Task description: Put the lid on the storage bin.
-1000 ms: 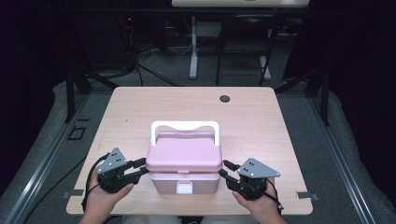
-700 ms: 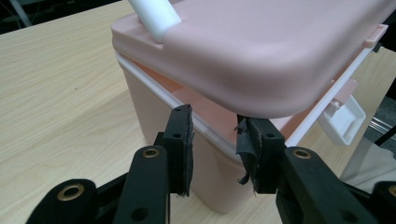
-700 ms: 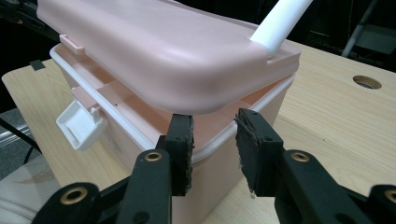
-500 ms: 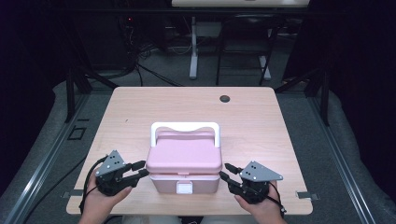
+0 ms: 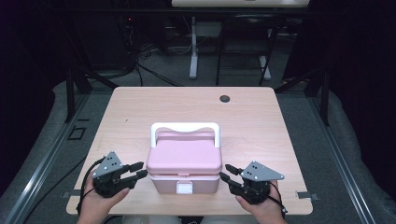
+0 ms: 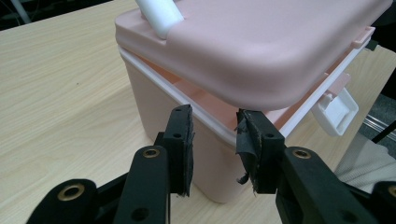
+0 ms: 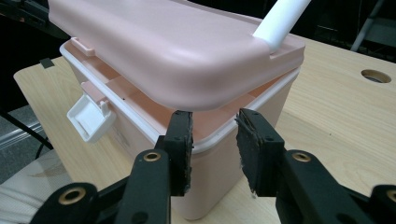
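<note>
One pink plastic box [image 5: 183, 176] with white handle [image 5: 185, 128] at lower centre (lid [image 5: 185, 156] ajar), flanked by two black grippers, left [image 5: 135, 171] and right [image 5: 227, 172], jaws apart.

A round dark grommet [image 5: 225, 98] sits near the wooden table's [image 5: 261, 126] far edge.

A lab or test room: a bare wooden table [image 5: 243, 116] mid-frame, cables [image 5: 154, 70] and desk legs [image 5: 194, 46] along the dark upper frame, grey carpet [image 5: 336, 140].
</note>
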